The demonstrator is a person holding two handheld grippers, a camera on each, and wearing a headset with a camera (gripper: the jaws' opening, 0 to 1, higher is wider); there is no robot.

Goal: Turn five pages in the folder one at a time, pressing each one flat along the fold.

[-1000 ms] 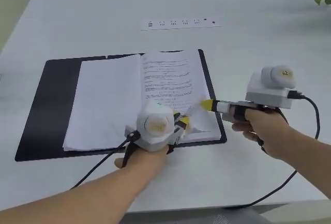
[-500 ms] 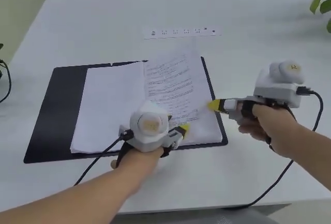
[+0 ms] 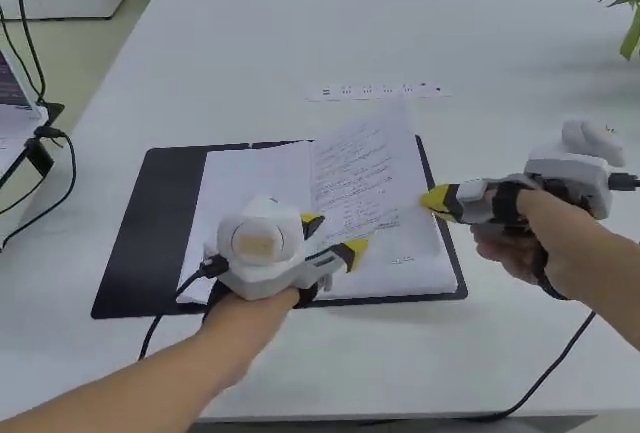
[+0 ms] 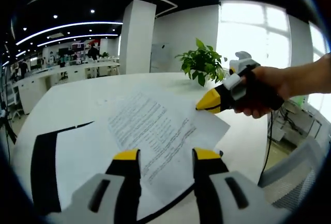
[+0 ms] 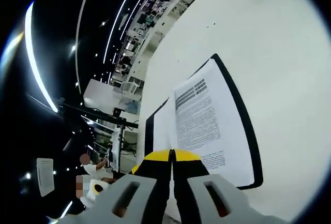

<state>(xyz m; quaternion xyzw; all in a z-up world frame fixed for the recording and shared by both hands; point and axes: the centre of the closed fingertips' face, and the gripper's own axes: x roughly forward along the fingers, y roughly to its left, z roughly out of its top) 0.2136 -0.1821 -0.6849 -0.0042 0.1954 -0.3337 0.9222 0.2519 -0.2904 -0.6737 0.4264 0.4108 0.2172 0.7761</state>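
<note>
Two grippers: right gripper (image 3: 435, 200) jaws clamped together on thin printed paper page (image 3: 362, 168), lifted above flat black folder (image 3: 150, 223) on smooth white table (image 3: 250, 43); left gripper (image 4: 166, 154), own view, showed yellow-tipped jaws apart over folder's near edge.

At lower centre of the head view, the left gripper (image 3: 333, 235) is covering part of the folder's (image 3: 150, 233) fold. The page's (image 3: 362, 168) print is showing too small to read. The right edge is cutting off a plant (image 3: 628, 13).

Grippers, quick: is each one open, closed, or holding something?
Left gripper: open, holding nothing.
Right gripper: shut on the lifted page.
</note>
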